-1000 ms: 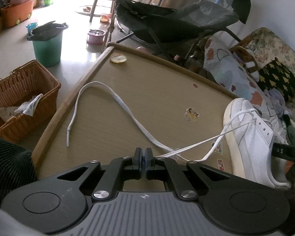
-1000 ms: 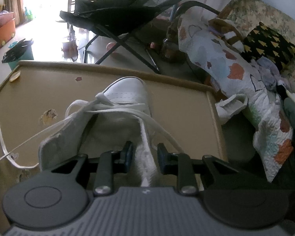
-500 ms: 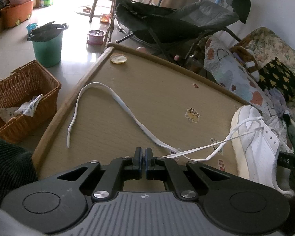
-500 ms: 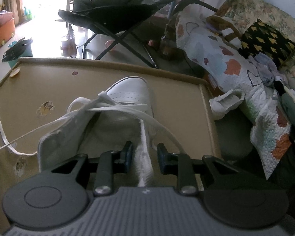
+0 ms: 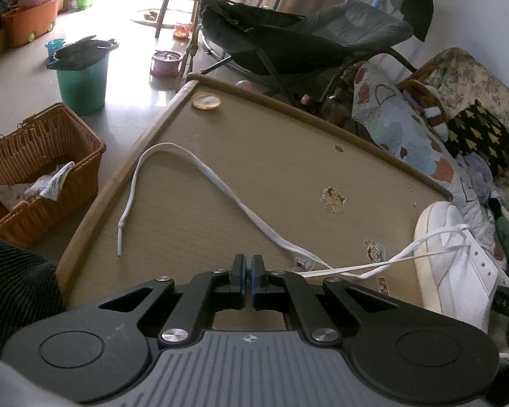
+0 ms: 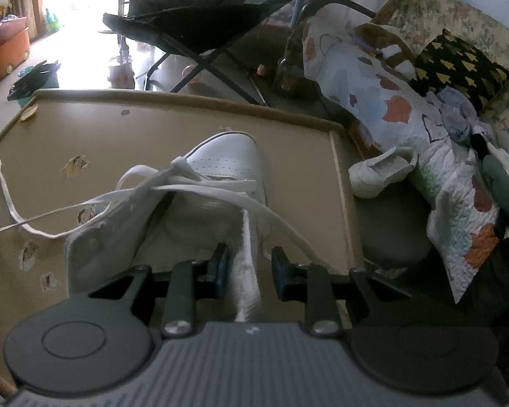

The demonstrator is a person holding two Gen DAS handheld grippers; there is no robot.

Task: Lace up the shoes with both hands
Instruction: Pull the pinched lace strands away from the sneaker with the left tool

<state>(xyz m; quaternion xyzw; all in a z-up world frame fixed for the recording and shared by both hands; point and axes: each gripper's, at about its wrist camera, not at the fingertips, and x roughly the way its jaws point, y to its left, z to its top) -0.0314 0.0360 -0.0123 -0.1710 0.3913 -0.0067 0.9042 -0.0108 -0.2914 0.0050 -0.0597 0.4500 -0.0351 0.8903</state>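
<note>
A white sneaker (image 5: 458, 271) stands at the right edge of the tan table (image 5: 288, 156), toe pointing away in the right wrist view (image 6: 227, 159). My right gripper (image 6: 249, 264) is shut on the padded heel collar of the shoe. A white lace (image 5: 220, 186) runs from the shoe's lower eyelets across the table, its loose end near the left rim. A thin taut strand leads from the shoe to my left gripper (image 5: 248, 271), which is shut on it; the grip point is hidden behind a finger. The upper eyelets are bare.
Left of the table on the floor stand a wicker basket (image 5: 40, 169) and a green bin (image 5: 81, 81). Behind the table is a black folding chair (image 5: 305, 40). A quilt-covered sofa (image 5: 407, 129) and a small white shoe (image 6: 383, 169) lie to the right.
The sneaker has slid rightward toward the table's right edge with my right gripper, drawing the lace strands along. My left gripper has stayed put and shut.
</note>
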